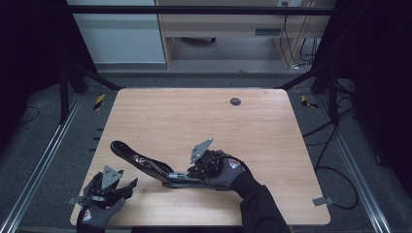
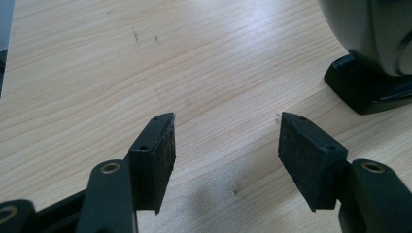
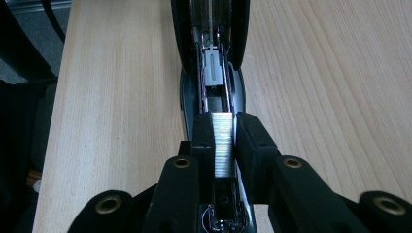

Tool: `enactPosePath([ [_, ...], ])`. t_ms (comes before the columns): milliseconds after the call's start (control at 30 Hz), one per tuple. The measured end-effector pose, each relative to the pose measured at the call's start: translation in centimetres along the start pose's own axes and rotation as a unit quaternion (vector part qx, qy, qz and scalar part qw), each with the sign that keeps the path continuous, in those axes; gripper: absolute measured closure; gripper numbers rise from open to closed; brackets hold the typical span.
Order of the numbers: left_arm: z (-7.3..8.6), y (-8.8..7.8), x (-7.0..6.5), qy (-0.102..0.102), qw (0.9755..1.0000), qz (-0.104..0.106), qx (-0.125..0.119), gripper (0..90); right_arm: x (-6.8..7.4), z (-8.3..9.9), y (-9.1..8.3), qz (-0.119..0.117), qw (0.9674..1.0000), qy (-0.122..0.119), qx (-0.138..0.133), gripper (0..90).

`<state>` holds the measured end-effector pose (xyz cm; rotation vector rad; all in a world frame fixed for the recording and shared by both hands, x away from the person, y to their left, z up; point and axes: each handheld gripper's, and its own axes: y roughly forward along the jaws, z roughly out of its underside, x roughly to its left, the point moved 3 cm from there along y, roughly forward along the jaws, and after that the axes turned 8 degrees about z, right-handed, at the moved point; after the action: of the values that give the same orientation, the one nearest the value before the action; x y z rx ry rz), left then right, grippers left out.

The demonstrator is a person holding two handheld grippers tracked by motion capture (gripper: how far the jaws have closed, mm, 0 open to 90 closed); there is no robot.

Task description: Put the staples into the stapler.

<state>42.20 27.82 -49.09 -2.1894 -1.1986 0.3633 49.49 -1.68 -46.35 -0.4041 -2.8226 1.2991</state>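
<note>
A black stapler (image 1: 145, 164) lies swung open on the wooden table (image 1: 194, 116), its lid raised toward the left. My right gripper (image 1: 193, 171) hovers over the stapler's base end. In the right gripper view, the right gripper (image 3: 223, 133) is shut on a silvery strip of staples (image 3: 223, 145), held just above the stapler's open channel (image 3: 214, 63). My left gripper (image 1: 127, 187) rests near the table's front left corner. It is open (image 2: 226, 145) with nothing between its pads, and the stapler's base (image 2: 369, 82) sits a little beyond it at the upper right.
A small dark round grommet (image 1: 235, 101) sits in the tabletop at the back. Metal rails run along both sides of the table, and cables (image 1: 335, 170) lie on the floor at the right.
</note>
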Motion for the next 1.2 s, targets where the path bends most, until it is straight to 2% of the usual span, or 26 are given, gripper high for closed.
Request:
enactPosePath([
  [567,0.01,0.03,-0.01,0.0,1.0,0.0,0.001,38.3,-0.03,0.05,0.06,-0.005,1.0,-0.006,-0.005,78.6],
  [867,0.01,0.03,-0.01,0.0,1.0,0.0,0.001,38.4,0.09,0.09,0.48,0.001,0.9999,-0.004,0.013,78.3],
  [1200,0.01,0.02,-0.01,0.0,1.0,0.0,0.001,38.4,0.11,0.09,0.4,0.002,0.9999,-0.004,0.011,78.4],
])
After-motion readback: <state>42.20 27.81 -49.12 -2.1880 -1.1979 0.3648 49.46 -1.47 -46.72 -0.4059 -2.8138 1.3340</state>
